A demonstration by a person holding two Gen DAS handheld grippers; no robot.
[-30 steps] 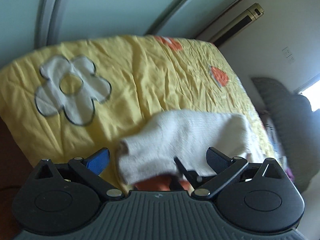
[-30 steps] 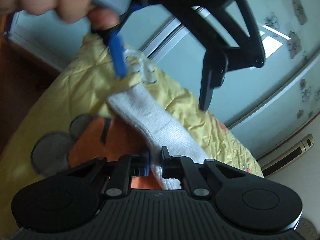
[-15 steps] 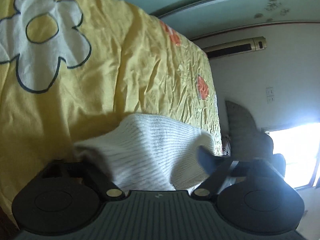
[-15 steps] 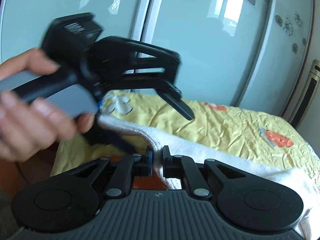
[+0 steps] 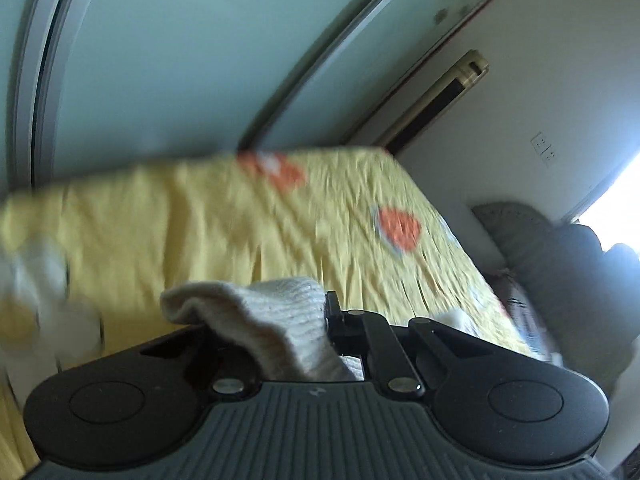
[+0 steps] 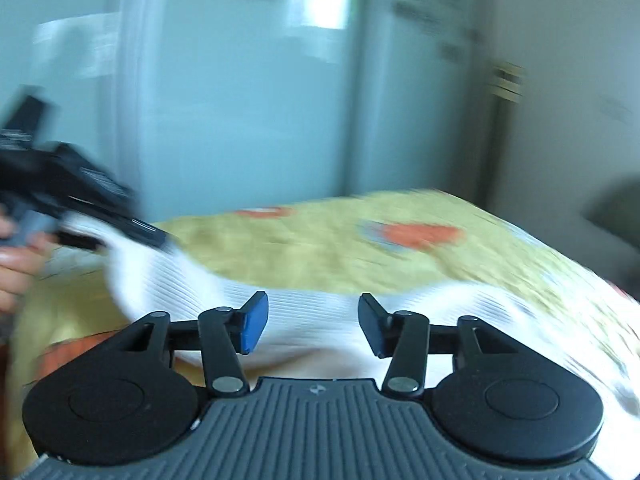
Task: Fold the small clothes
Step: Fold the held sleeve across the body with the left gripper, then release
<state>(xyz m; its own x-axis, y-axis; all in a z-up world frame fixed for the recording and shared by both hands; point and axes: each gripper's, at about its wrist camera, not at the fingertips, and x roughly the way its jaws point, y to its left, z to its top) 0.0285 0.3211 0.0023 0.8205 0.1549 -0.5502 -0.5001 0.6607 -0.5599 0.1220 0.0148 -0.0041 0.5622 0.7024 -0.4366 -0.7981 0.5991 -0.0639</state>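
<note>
A small white knit garment [image 5: 276, 316] is pinched in my left gripper [image 5: 320, 320], whose jaws are shut on its edge; the cloth bunches over the left finger and hides it. In the right wrist view the same white garment [image 6: 304, 312] stretches across the yellow bedspread [image 6: 320, 248] in front of my right gripper [image 6: 310, 326]. The right jaws stand wide apart, blue pad [image 6: 254, 326] showing, with nothing between them. The left gripper [image 6: 120, 224] shows there at the left, held by a hand, gripping the garment's far end. Both views are motion-blurred.
The bed [image 5: 200, 232] carries a yellow cover with orange patches [image 5: 398, 228] and a white flower print [image 5: 36, 280]. Pale sliding wardrobe doors [image 5: 180, 60] stand behind it. A grey chair [image 5: 560, 272] and bright window [image 5: 616, 192] lie to the right.
My right gripper has opened and let go of the garment. My left gripper has closed on the garment's edge and swung; both cameras tilted up towards the wardrobe.
</note>
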